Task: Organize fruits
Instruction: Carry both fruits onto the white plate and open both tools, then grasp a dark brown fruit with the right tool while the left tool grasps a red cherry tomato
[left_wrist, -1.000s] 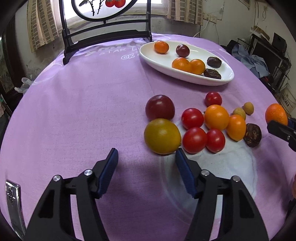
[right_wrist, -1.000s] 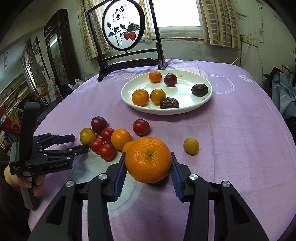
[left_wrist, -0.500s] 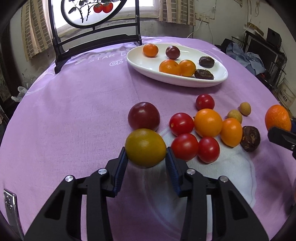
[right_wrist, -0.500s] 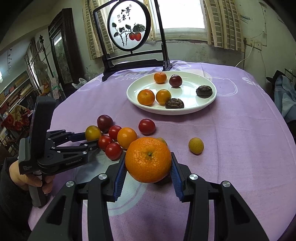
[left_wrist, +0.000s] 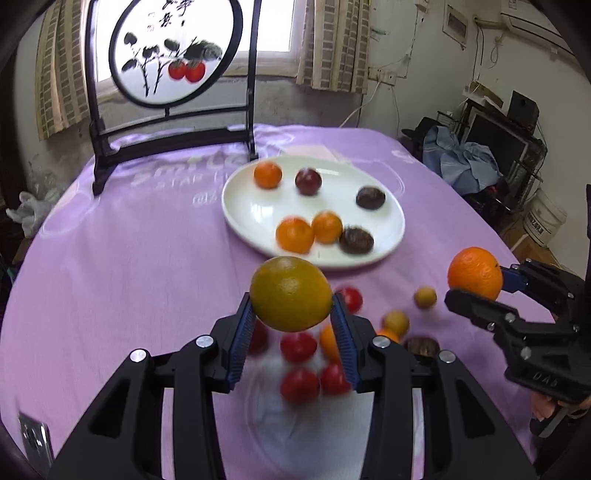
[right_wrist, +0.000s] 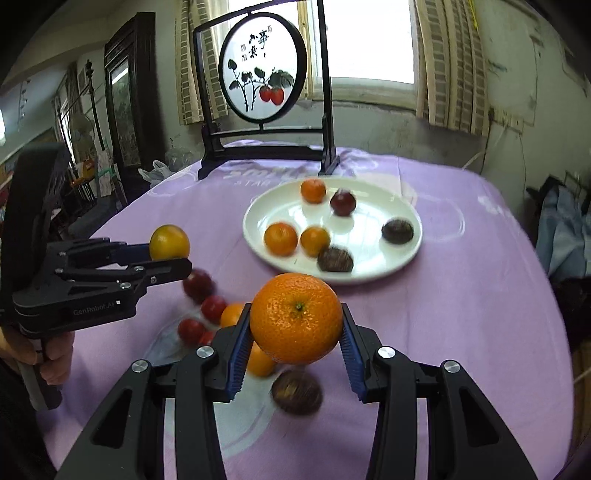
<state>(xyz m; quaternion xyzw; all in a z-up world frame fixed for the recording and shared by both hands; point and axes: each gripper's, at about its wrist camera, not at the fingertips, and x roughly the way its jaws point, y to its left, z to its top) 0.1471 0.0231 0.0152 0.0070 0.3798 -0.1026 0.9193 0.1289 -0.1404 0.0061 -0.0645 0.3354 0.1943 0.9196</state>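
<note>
Your left tool is clamped on the yellow-green citrus, your right tool on the orange. Both are round, firm and probably a bit slippery, so hold across the widest part.

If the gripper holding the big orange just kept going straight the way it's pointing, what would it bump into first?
Probably the white plate, near its front rim, with the orange in the right gripper leading; depth is hard to judge.

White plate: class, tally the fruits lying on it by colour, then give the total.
On the white plate:
Orange fruits: 3
Dark red fruit: 1
Dark brown fruits: 2
Total: 6
</note>
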